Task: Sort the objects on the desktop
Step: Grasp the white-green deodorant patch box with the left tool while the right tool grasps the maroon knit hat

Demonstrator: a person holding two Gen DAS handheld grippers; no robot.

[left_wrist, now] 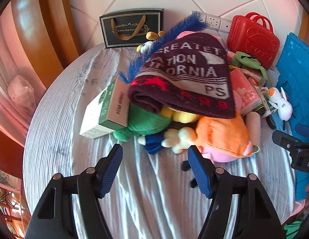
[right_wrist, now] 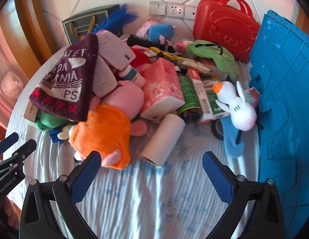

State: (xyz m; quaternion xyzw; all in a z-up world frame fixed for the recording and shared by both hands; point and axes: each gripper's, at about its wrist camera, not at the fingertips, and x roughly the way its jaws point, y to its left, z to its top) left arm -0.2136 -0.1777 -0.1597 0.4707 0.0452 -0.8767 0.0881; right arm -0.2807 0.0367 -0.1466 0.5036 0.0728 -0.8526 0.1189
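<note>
1. Both my tongs are open and hold nothing. On the left gripper (left_wrist: 155, 164) the jaws stand apart over the striped cloth (left_wrist: 78, 91) of the table, and nothing is between the pads. The right pad is just beside the pink-and-orange plush toy (left_wrist: 222, 137), but I cannot tell if it touches.
2. On the right gripper (right_wrist: 151, 171) the jaws are wider. Between them, a little further on, lies the white paper roll (right_wrist: 164, 139); the pads do not touch it. The left pad is close to the orange plush, apart from it as far as I see.
3. Sorting, I judge, is hardly begun. All things lie in one heap in the middle of the table: the dark red knitted cloth with letters (left_wrist: 186, 75) on top, the green box (left_wrist: 106, 109), the pink tissue pack (right_wrist: 164, 87), the white rabbit toy (right_wrist: 238, 107), the green bottle (right_wrist: 189, 99).
4. At the right side stands the blue crate (right_wrist: 283, 89), and at the back the red toy case (right_wrist: 224, 27). I see nothing placed apart as sorted, so almost everything is left.
</note>
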